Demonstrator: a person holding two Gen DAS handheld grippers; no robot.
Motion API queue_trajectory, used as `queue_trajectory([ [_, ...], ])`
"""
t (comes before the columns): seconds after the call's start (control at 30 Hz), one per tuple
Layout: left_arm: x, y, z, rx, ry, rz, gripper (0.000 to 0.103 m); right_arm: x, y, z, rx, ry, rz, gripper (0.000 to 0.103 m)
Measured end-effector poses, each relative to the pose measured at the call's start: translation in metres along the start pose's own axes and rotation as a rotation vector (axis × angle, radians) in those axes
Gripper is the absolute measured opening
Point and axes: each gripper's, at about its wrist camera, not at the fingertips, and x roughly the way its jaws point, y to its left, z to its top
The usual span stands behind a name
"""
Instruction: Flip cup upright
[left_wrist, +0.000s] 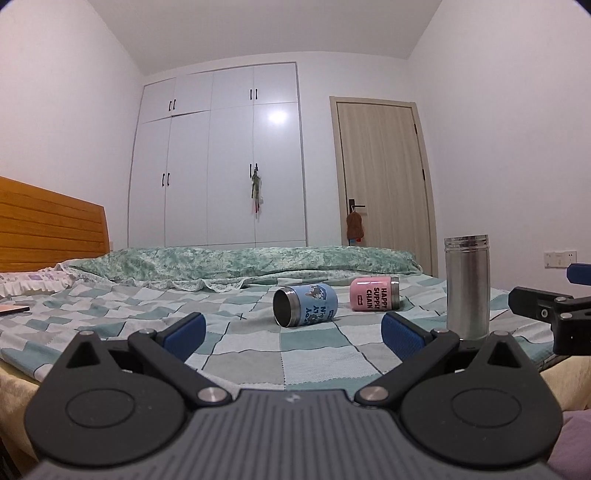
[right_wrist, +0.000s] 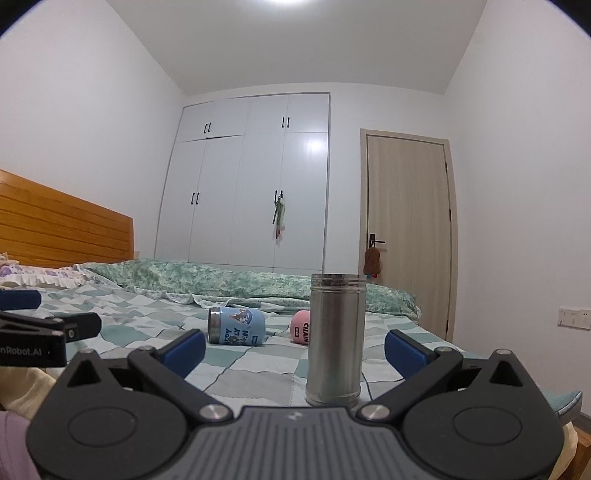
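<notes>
White built-in wardrobe on the far wall; right of it, a pale wooden door. Before it, a bed in checked green cover, orange wooden headboard left.

We read "HAPPY SUPPLY CHAIN" on the pink cup, and "nRobot.AI" on the left gripper, at the frame's left edge.

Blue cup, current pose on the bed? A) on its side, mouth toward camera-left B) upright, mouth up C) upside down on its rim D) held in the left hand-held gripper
A: the blue cup lies on its side on the checked bedspread, its open steel mouth facing camera-left, untouched by either hand-held gripper; the pink cup lies on its side too, and only the steel flask stands upright.
</notes>
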Motion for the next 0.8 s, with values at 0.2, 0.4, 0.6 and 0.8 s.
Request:
queue_trajectory([
  [0.2, 0.0004, 0.0004, 0.0001, -0.002, 0.001, 0.0, 0.103, 0.0006, 0.0, -0.0006, -0.001, 0.0, 0.0, 0.103],
  [0.4, 0.0017, 0.0001, -0.0001, -0.005, 0.004, -0.001, 0.103, 0.0015, -0.0001, -0.0017, -0.001, 0.001, 0.001, 0.103],
  [0.6, 0.0018, -0.0001, -0.0002, -0.006, 0.004, -0.001, 0.103, 0.002, -0.0001, -0.0016, -0.002, 0.002, 0.001, 0.103],
  [0.8, 0.0017, -0.0002, -0.0001, -0.005, 0.004, -0.001, 0.103, 0.0011, -0.0002, -0.0012, -0.002, 0.002, 0.001, 0.103],
])
